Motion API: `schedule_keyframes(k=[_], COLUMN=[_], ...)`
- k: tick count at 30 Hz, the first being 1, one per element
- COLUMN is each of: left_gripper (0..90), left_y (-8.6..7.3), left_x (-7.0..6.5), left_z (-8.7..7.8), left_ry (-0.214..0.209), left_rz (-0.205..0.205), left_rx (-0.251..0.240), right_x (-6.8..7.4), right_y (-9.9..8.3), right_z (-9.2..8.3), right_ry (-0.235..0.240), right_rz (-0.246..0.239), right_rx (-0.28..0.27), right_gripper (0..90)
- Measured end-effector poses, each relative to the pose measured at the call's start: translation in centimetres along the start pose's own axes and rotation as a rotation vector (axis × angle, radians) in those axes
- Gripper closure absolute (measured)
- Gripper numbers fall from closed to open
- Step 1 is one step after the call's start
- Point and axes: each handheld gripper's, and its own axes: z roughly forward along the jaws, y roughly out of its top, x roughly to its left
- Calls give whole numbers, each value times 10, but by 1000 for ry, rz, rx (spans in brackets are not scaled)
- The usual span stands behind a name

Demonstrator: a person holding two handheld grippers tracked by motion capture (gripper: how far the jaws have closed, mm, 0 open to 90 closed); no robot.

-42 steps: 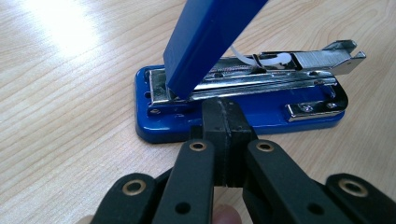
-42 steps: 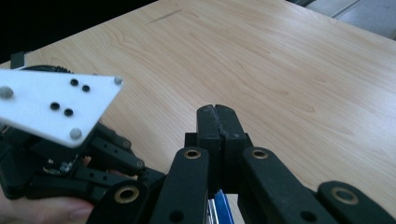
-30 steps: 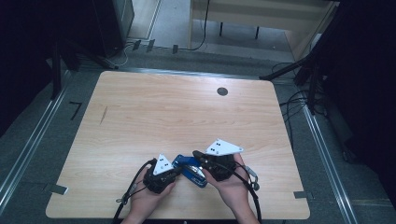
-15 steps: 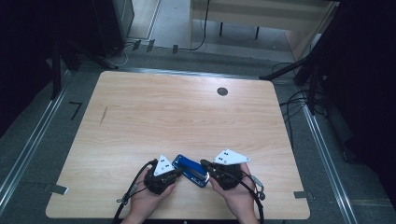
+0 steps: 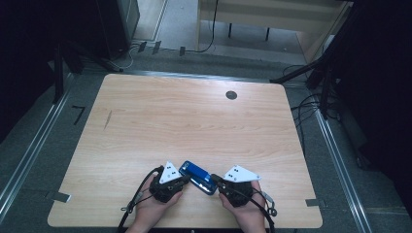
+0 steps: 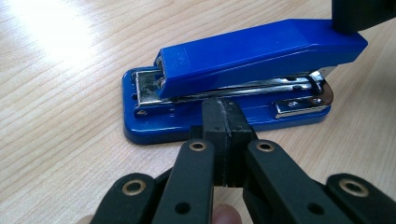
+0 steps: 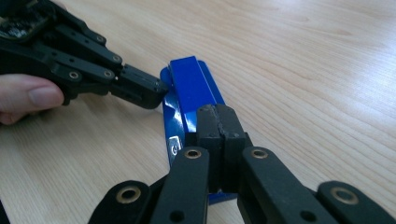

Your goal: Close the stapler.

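A blue stapler [image 5: 197, 176] with a chrome magazine lies flat near the table's front edge, between both hands. My left gripper [image 5: 186, 179] is shut with nothing in it; in the left gripper view its joined tips [image 6: 223, 111] sit against the long side of the stapler [image 6: 243, 60], at the base. My right gripper [image 5: 214, 180] is also shut and empty. In the right gripper view its tips [image 7: 218, 117] rest on the near end of the stapler's [image 7: 189, 88] top arm, and the left gripper [image 7: 144, 88] touches the stapler's side.
The wooden table [image 5: 194, 121] has a dark round grommet [image 5: 231, 95] at the back right and a short dark mark [image 5: 108, 120] at the left. Cables [image 5: 311, 104] run over the floor beyond the right edge. A desk [image 5: 272, 14] stands behind the table.
My right gripper has come down and back toward the front edge, from above the stapler onto its right end. The left gripper and the stapler have stayed in place.
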Motion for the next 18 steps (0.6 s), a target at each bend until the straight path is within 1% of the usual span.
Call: schedule_keyframes(k=[2, 4, 6, 8, 12, 15, 17, 18], left_gripper=[900, 900, 900, 900, 900, 900, 900, 888], left_y=[0, 0, 0, 0, 0, -1, -1, -2], left_x=[0, 0, 0, 0, 0, 1, 3, 3], left_z=[0, 0, 0, 0, 0, -1, -2, -3], left_ry=[2, 1, 0, 1, 0, -2, -7, -8], left_rz=[1, 1, -1, -1, 0, -14, -22, -25], left_rx=[1, 0, -1, 1, -1, -12, -18, -21], right_x=[-1, -1, 1, 1, 3, 0, 0, 0], right_y=[-4, -6, -9, -11, -13, -12, -11, -11], right_z=[-1, -1, 0, -1, -1, -2, -3, -4], right_ry=[7, 6, -9, -9, -30, -9, -6, 1], right_rz=[27, 28, 12, 29, 22, 43, 47, 46], right_rx=[-24, -37, -41, -46, -49, -48, -45, -59], right_gripper=[900, 900, 900, 900, 900, 900, 900, 900])
